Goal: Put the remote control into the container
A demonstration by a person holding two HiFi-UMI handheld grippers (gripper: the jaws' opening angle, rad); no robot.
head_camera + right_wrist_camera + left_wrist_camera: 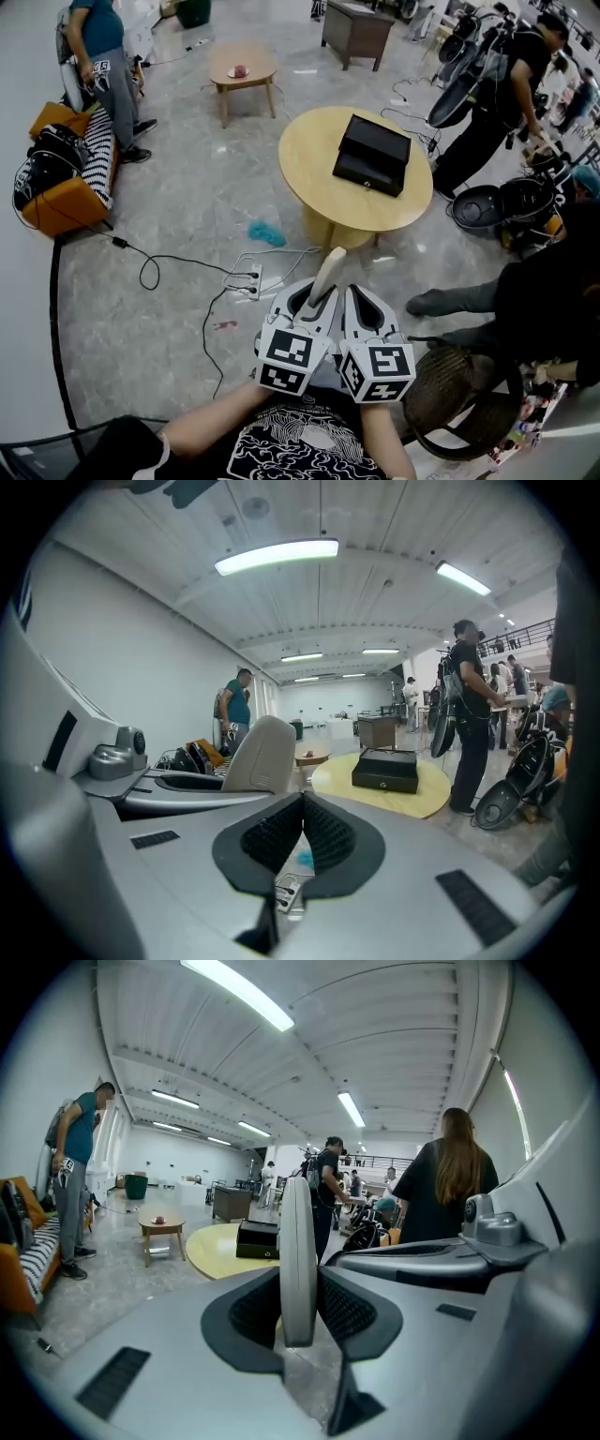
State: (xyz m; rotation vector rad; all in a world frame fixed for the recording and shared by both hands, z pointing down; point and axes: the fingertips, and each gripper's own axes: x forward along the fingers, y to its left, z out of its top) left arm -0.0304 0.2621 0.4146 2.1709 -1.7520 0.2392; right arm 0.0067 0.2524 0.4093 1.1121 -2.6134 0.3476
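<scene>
**Bench** (309, 159): round, yellow, standing well ahead of the person.

**Container** (373, 155): a black box resting on the bench. Whether its lid is open cannot be told.

**Left tool** (300, 1283): jaws partly apart and clamped on the lower end of the remote control.

**Right tool** (302, 799): jaws together with nothing between them, held just beside the left tool.

**Remote control** (298, 1232): a slim pale slab held upright in the left tool, still far from the container. It is probably light and rigid, with a smooth shell that may slip. Gripped at one end it may pivot, so a hold nearer the middle should be steadier.
</scene>
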